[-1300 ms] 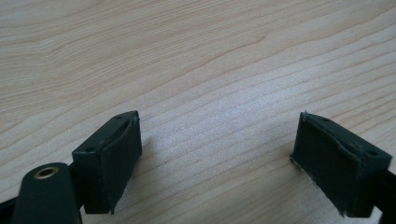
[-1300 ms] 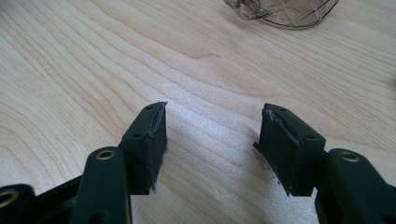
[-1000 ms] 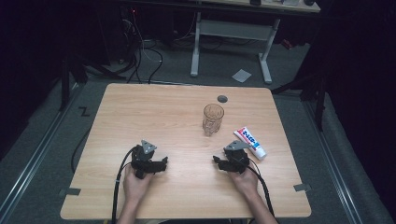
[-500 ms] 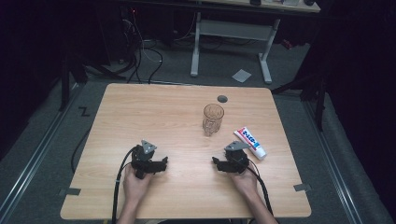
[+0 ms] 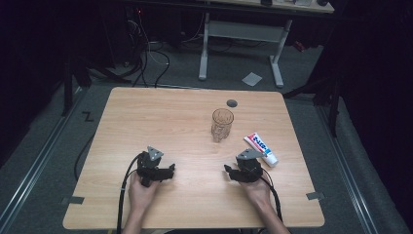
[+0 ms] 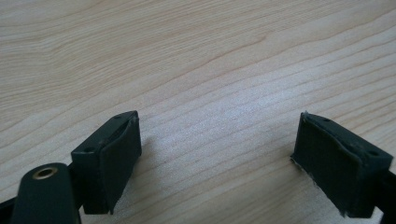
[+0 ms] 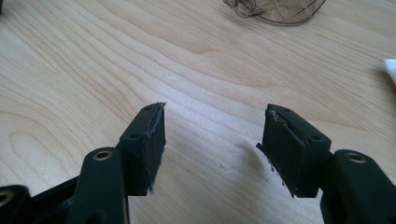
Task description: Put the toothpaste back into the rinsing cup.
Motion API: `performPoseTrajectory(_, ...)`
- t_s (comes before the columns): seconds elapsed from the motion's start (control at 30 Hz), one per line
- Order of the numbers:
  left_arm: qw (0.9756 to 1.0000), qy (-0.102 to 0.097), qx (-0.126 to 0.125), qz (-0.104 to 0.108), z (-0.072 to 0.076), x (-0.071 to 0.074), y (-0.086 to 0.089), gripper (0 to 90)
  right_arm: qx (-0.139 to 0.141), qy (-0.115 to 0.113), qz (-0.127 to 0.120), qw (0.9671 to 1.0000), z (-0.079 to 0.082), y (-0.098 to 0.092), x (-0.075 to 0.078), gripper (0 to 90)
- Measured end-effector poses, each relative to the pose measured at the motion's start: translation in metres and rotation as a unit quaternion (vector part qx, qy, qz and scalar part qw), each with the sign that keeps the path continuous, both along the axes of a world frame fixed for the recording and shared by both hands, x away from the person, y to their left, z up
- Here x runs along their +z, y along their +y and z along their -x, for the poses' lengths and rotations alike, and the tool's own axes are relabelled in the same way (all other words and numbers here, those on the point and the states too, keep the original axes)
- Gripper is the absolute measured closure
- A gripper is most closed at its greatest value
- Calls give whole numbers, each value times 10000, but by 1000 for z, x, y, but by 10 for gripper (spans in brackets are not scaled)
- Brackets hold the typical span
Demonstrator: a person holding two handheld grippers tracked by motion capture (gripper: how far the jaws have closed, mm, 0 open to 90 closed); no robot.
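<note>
We held both claws low over the near part of the counter (image 5: 146,117), each released and grasping nothing; the left claw (image 5: 169,170) had its jaws spread wide over bare wood, and the right claw (image 5: 229,171) likewise stood agape, its pads (image 7: 149,140) clear of everything; nearest to it lay the toothpaste tube (image 5: 261,148), flat on the counter just beside our right hand (image 5: 255,187), toward the right edge, with its cap end nearest us; a faceted glass tumbler (image 5: 222,125) stood upright a little farther in, near the tube but apart from it; we judged the tube light and soft, likely to dent and to slide on the smooth wood, so we would have taken it across its narrow width near the middle, with a gentle squeeze; the tumbler we judged hard, slippery and breakable, best gripped across its wall below the rim.
</note>
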State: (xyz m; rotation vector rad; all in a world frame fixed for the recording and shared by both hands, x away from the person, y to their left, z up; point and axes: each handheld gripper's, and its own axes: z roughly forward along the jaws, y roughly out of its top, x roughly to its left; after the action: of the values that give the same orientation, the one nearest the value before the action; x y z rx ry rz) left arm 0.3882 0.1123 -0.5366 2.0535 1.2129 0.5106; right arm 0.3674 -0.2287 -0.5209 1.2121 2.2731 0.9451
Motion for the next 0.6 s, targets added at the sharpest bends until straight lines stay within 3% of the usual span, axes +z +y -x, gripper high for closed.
performPoseTrajectory(0.4,10000,0,8,2,0,0,0,153,-59,-124,-246,9996,13,-18,11,417)
performPoseTrajectory(0.6,10000,9,5,0,0,0,0,153,-169,-112,-389,9990,27,-36,11,422)
